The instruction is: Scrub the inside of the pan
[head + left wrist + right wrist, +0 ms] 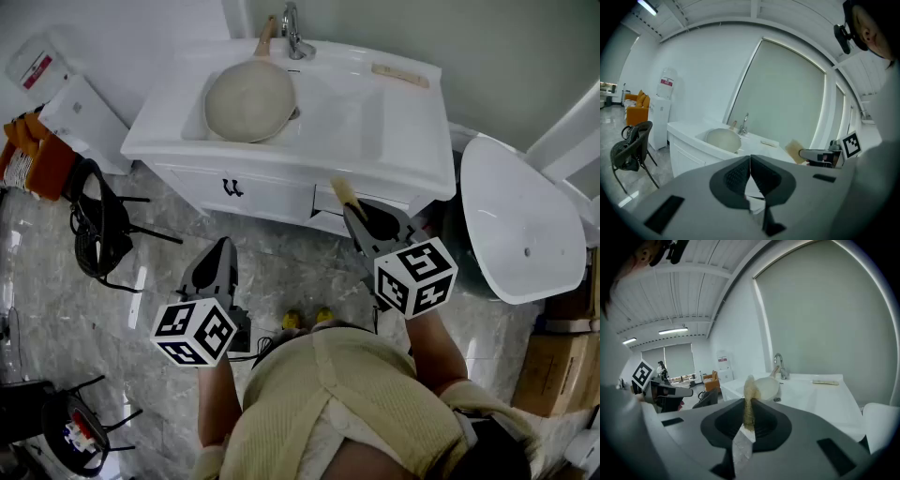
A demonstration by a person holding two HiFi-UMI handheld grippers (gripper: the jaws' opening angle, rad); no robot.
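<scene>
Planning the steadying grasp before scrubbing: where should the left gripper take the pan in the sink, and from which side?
The wooden handle: the pan is a wide round dish with no other narrow part. The handle points back, close beside the faucet on its right, so probably come from above-left, jaws across it. The left gripper is shut; open it first.
</scene>
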